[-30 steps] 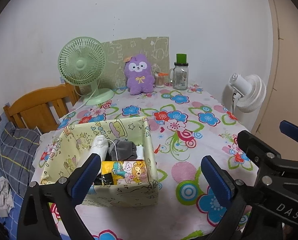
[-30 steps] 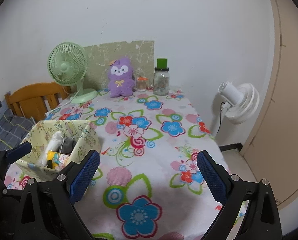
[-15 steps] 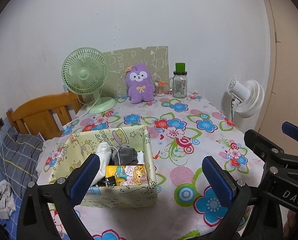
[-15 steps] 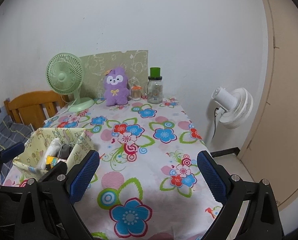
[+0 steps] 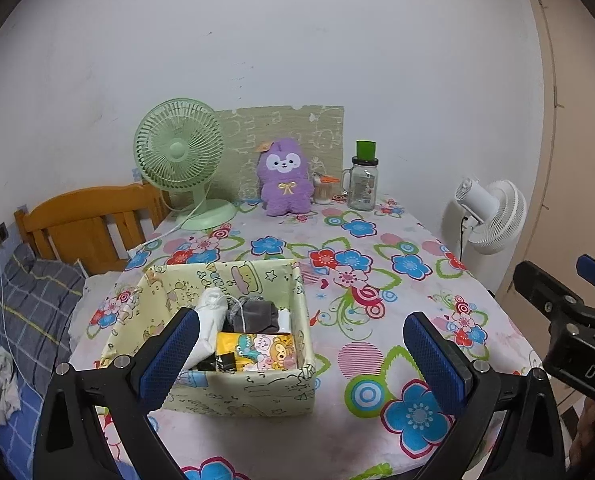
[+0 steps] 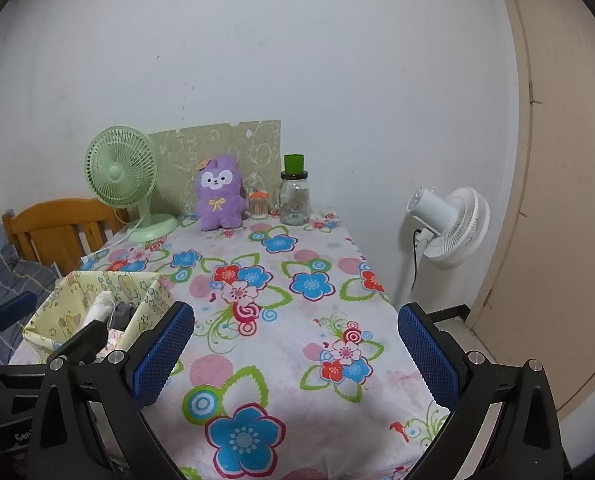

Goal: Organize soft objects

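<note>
**Box mostly packed, plush toy left at the back**

I have both sets of tongs held back at the near edge of the tabletop (image 6: 337, 264), and both are spread wide with nothing between their pads. The left tongs (image 5: 303, 354) fill the bottom of the left wrist view; the right tongs (image 6: 295, 350) fill the bottom of the right wrist view.

The yellow fabric box (image 5: 257, 394) sits lower centre in the left view. Inside I see a white rolled cloth (image 5: 211, 306), a grey cloth (image 5: 257, 314) and a cartoon-print packet (image 5: 257, 350), so I judge most of the sorting done.

The purple plush toy (image 5: 284, 178) stands upright at the far end, centre of frame, between the green fan (image 5: 179, 148) and the glass jar (image 5: 363, 184), well apart from the box. If it belongs with the soft things, it is what remains.
</note>
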A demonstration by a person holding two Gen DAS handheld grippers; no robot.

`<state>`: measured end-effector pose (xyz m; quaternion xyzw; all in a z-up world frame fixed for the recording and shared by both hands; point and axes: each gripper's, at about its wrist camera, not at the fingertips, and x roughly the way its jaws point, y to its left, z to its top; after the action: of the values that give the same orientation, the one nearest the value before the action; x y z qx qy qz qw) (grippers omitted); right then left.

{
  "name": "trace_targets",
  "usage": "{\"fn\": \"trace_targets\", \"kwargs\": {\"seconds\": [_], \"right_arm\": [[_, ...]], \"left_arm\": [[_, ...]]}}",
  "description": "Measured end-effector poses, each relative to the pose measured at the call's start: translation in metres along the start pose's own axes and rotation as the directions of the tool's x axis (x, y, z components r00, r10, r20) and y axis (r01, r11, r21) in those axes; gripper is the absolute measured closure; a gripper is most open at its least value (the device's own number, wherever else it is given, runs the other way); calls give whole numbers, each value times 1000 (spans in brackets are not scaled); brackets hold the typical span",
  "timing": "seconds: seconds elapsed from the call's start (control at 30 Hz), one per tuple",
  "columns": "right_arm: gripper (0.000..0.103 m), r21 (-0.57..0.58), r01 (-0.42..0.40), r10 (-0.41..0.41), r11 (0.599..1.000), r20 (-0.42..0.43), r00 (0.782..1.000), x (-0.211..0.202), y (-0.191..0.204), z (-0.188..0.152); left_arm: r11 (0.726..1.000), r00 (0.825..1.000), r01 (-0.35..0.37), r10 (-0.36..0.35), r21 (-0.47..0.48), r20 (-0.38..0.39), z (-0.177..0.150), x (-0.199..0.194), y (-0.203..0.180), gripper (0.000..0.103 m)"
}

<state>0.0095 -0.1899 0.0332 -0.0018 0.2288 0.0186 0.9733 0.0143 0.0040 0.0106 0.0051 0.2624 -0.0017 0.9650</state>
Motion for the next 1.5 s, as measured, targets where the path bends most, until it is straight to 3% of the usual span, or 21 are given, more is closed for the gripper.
{"fn": "trace_targets", "kwargs": {"seconds": [0.37,0.5,1.5], "right_arm": [[0,15,-4,4,1000,-4,1000,0,-2,-2],[0,14,-2,2,1000,-3,1000,-1,-2,-2],[0,9,-3,3,1000,-15,1000,2,0,-3]], "left_arm": [[1000,1000,26,-26,-6,-7,0,-2,1,0],[1000,1000,-2,2,-3,8,1,-3,0,0],[1000,1000,9,-9,-30,13,2,-4,6,0]]}}
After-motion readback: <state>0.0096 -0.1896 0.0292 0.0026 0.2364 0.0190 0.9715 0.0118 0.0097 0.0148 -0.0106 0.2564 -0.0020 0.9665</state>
